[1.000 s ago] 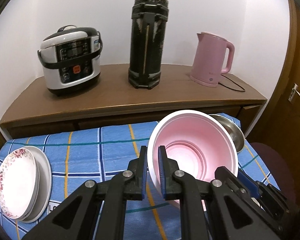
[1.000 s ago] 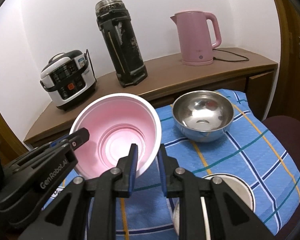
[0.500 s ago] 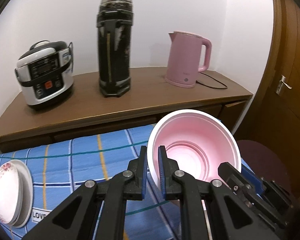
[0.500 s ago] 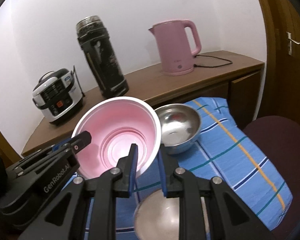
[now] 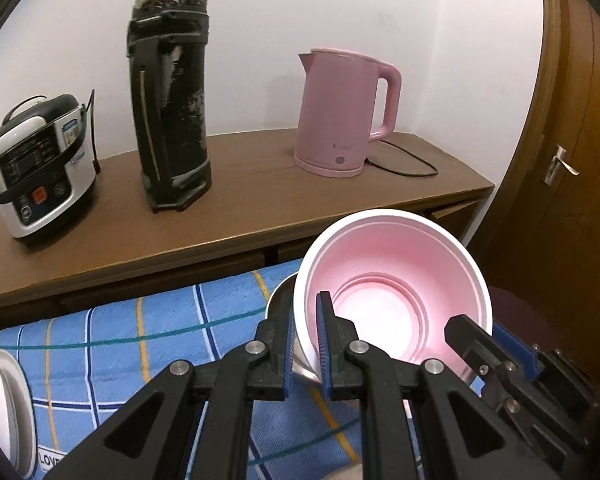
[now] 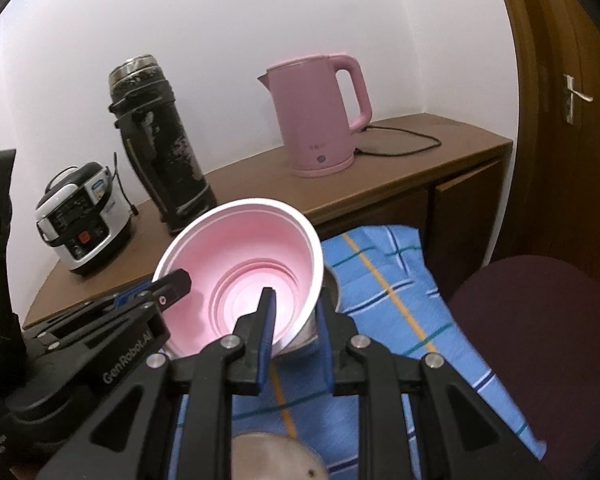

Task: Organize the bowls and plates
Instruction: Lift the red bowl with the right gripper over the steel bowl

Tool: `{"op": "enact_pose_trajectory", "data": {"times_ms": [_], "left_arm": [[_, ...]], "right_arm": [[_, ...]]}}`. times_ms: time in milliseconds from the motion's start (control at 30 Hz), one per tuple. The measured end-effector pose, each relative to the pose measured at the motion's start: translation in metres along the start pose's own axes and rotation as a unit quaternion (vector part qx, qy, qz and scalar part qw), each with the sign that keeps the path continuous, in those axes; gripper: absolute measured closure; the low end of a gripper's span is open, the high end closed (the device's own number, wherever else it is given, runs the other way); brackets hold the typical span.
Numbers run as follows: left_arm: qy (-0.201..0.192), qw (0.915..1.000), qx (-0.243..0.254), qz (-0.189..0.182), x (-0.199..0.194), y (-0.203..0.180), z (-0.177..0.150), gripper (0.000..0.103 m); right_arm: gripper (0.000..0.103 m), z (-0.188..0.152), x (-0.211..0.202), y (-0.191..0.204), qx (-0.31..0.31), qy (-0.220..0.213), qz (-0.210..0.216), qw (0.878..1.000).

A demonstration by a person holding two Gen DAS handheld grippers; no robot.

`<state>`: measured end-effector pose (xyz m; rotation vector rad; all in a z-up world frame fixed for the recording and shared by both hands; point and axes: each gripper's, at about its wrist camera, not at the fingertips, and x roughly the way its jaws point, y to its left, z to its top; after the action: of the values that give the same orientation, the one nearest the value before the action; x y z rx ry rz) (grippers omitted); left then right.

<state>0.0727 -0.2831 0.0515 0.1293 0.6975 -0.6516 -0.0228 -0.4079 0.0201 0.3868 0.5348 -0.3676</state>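
Held tilted in the air above the blue checked cloth [image 6: 384,292], the deep pink plastic bowl [image 5: 392,284] looks light, thin-walled and slippery, so the left gripper [image 5: 305,336] and right gripper [image 6: 294,322] each clamp its white rim, the best hold.

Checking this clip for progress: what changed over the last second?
The pink bowl, pinched at opposite rims by the left gripper and right gripper, travelled right until it hangs over the steel bowl, hiding most of it. Both grips unchanged; the appliances stayed put.
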Motion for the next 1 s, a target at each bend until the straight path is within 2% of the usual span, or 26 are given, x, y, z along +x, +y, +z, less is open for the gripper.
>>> {"op": "enact_pose_trajectory", "data": {"times_ms": [433, 1000], "left_arm": [[0.055, 0.9982, -0.001, 0.024, 0.057, -0.001, -0.004, 0.091], [0.09, 0.9952, -0.001, 0.039, 0.085, 0.004, -0.013, 0.091]], "right_arm": [[0.083, -0.006, 0.065, -0.02, -0.001, 0.07, 0.004, 0.998], [0.083, -0.015, 0.094, -0.021, -0.026, 0.106, -0.01, 0.994]]}}
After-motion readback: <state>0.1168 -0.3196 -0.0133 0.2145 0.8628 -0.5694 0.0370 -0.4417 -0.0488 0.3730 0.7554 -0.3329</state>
